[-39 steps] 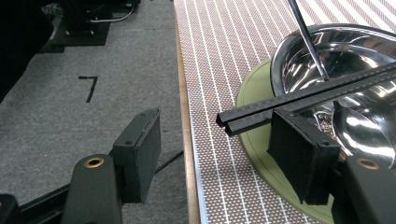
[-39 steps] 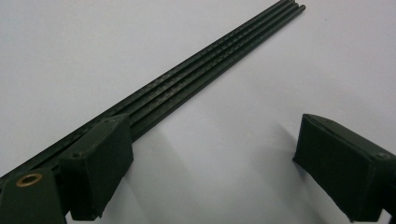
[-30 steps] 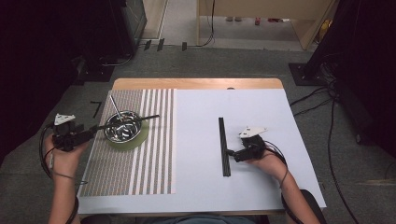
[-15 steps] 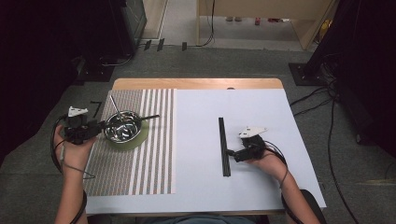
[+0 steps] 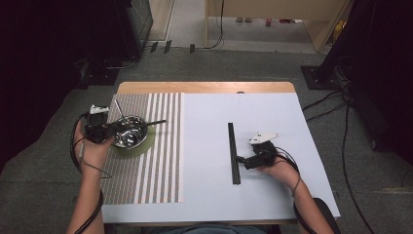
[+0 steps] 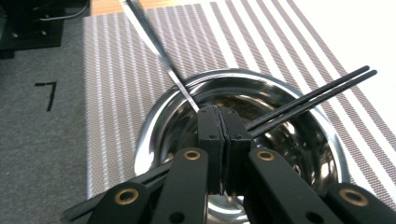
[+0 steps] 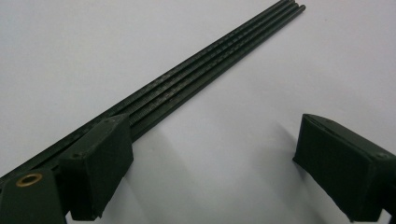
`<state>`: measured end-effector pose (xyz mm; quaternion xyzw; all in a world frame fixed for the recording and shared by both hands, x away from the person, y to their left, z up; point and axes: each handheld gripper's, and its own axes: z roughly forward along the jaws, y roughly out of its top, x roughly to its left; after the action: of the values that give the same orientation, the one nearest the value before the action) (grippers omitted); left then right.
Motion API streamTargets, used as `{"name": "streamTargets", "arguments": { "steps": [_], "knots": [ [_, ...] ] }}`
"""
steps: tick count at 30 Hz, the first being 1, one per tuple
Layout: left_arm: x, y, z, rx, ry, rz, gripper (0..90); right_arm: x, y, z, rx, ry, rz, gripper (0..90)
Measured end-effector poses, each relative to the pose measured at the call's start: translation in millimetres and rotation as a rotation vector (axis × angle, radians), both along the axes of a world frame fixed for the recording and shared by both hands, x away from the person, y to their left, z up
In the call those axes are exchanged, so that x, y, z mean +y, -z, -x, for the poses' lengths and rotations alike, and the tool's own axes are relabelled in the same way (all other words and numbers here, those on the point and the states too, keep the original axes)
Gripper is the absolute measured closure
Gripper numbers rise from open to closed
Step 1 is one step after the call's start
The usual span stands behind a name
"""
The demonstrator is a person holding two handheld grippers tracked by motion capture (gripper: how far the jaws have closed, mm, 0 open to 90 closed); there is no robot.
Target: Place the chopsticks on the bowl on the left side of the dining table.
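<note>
White tabletop, one pair of sticks in the bowl, a bundle not yet lifted

On the white table (image 5: pixel 272 122), nearest the person, the right gripper (image 7: pixel 212 135) stands wide open and holds nothing, one jaw resting against the bundle of black chopsticks (image 7: pixel 205 70) that lies flat on the bare surface. Over on the striped placemat (image 5: pixel 146 170), the left gripper (image 6: pixel 223 112) has just been closing and its pads now meet at the near rim of the steel bowl (image 6: pixel 289 93); whether the rim is pinched between them I cannot tell. Beyond its tips a pair of black chopsticks (image 6: pixel 317 95) and a slim metal utensil (image 6: pixel 154 42) lean out of the bowl. By my reading the work is partway: one pair is placed, and the bundle has yet to be picked up.
</note>
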<state>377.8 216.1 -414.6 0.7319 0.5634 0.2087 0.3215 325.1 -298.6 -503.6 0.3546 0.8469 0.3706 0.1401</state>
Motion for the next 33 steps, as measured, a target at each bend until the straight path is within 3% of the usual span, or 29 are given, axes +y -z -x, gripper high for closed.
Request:
{"name": "streamTargets", "arguments": {
  "steps": [5, 11, 17, 33],
  "knots": [
    [-15.2, 4.5, -11.2, 0.010, 0.021, 0.000, 89.7, 0.0, 0.0, 0.0, 0.000, 0.000, 0.000, 10.9],
    [-21.3, 8.1, -18.9, 0.015, 0.015, 0.004, 88.4, -0.1, 0.0, 0.0, 0.000, 0.000, 0.000, 10.9],
    [-26.7, 13.9, -20.9, 0.022, 0.024, -0.029, 88.1, 0.0, 0.0, 0.0, 0.000, 0.000, 0.000, 10.9],
    [-28.0, 18.0, -22.4, 0.031, 0.040, -0.027, 86.1, -0.1, 0.0, 0.0, 0.000, 0.000, 0.000, 10.9]
  ]
}}
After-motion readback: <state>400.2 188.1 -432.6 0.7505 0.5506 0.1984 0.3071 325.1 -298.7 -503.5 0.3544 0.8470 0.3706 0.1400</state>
